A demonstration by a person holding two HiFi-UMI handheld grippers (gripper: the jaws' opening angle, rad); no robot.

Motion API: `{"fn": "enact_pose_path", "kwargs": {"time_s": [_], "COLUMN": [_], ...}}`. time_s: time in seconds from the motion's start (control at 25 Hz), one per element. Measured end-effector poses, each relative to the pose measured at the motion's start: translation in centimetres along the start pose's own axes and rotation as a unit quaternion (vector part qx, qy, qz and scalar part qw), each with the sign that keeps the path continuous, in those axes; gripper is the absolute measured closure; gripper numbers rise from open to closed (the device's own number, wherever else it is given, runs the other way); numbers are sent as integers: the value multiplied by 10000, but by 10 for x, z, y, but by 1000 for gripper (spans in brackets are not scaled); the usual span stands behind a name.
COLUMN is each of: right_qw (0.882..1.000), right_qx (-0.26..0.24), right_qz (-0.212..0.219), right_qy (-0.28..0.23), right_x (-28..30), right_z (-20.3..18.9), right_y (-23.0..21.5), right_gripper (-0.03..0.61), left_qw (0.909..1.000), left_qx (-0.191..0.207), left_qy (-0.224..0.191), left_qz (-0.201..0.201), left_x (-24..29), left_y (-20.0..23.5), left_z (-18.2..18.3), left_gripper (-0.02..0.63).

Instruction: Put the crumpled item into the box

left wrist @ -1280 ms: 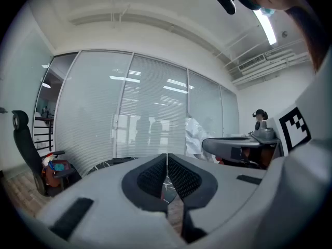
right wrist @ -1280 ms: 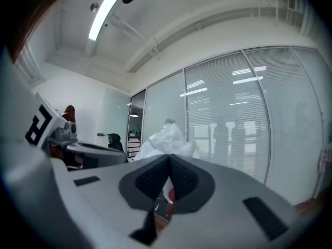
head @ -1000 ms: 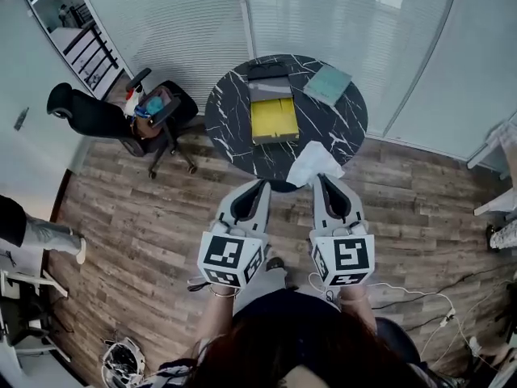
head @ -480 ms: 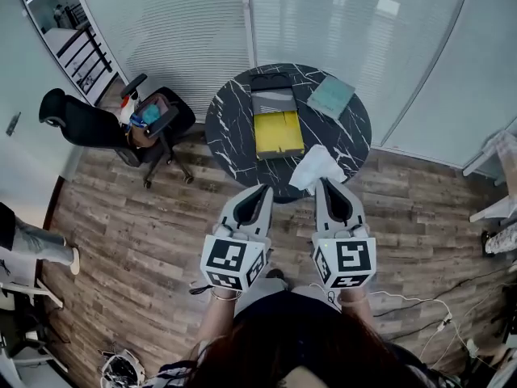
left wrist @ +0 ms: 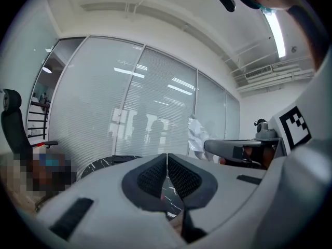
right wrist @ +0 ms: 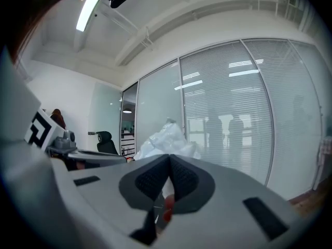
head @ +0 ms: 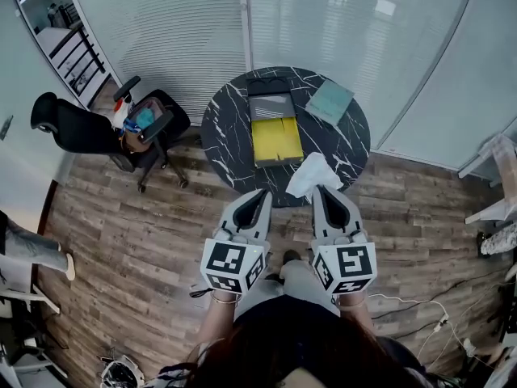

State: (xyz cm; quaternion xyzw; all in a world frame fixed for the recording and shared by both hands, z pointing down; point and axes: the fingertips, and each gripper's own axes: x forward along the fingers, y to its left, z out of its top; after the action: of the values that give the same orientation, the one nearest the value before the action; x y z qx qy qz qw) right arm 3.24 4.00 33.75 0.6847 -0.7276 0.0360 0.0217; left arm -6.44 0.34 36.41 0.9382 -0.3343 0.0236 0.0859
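Right tongs (head: 318, 189) were clamped on the white wad (head: 313, 173) mid-frame; left tongs (head: 264, 194) sat closed, empty. It looked like the carry step: next called for reaching over the yellow box (head: 276, 140), upper centre.

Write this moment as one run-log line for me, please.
stage: item held, not boxed | right gripper: shut on crumpled white plastic-looking item | left gripper: shut, empty | open yellow-lined box: on round black marble table

Centre of my view, round black marble table (head: 230, 124), teal pad (head: 329, 102) at its upper right, black office chair (head: 77, 128) far left.
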Motion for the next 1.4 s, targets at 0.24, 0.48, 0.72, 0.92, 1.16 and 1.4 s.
{"fn": "enact_pose_path", "kwargs": {"time_s": [0.24,0.48,0.72,0.92,1.16,1.4], "right_qw": [10000,9998,9999,9999,9997,9995], "right_qx": [-50,-129,-89,-118,-182,-228], "right_qz": [-44,-90,-37,56,138,230], "right_qy": [-72,-155,-104,-94,-13,61], "right_x": [18,36,58,76,97,121], "right_z": [5,9,6,7,7,5], "right_y": [-8,-18,-25,-29,-39,-46], "right_gripper": [554,554,554,554,554,554], "left_qw": [10000,10000,9998,9997,9997,9995], "left_qx": [23,85,155,197,209,200], "left_qy": [18,-2,31,56,88,154], "left_qz": [-20,52,132,148,136,207], "left_x": [15,30,45,60,81,102], "left_y": [8,20,32,39,44,57], "left_z": [3,8,10,13,16,15], "left_gripper": [583,583,583,583,583,583]}}
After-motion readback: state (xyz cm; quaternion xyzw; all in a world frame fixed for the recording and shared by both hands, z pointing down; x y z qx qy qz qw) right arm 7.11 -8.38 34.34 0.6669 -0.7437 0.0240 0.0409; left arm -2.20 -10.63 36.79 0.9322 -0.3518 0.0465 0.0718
